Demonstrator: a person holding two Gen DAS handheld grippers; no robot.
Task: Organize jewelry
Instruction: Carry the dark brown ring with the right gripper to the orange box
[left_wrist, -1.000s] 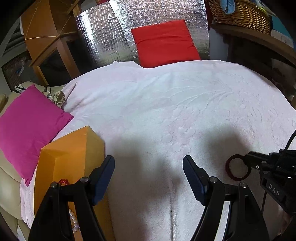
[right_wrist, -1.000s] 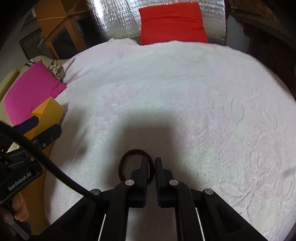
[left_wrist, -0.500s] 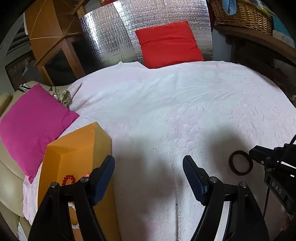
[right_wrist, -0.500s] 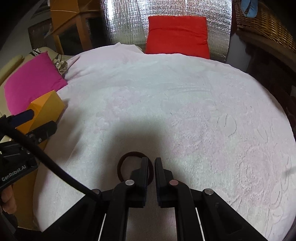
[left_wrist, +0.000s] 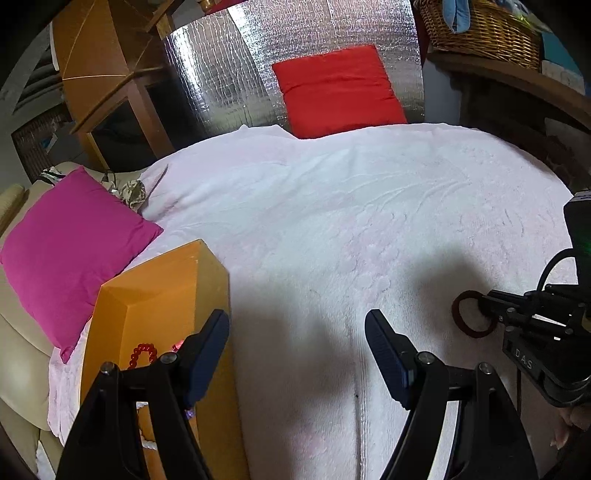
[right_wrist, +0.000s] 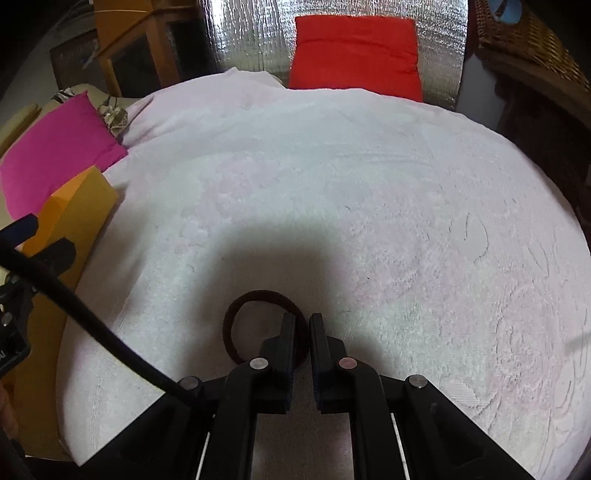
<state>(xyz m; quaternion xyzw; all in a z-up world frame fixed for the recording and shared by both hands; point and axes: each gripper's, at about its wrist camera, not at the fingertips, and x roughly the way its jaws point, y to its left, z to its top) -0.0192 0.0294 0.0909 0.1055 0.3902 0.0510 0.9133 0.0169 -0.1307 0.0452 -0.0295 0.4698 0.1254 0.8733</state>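
Right gripper (right_wrist: 302, 325), at 6 o'clock in its own view, is clamped on the dark ring (right_wrist: 236, 314) over the blanket (right_wrist: 332, 184). Left gripper (left_wrist: 297, 349) stands apart, empty. Step: carrying the ring; next, I judge, a move toward 9 o'clock to the orange box (left_wrist: 162, 295). Only the left view shows red beads (left_wrist: 142, 350) inside.

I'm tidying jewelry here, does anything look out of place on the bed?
Only the dark red ring band, which is away from the orange box that holds the red beads. The right gripper is shut on it.
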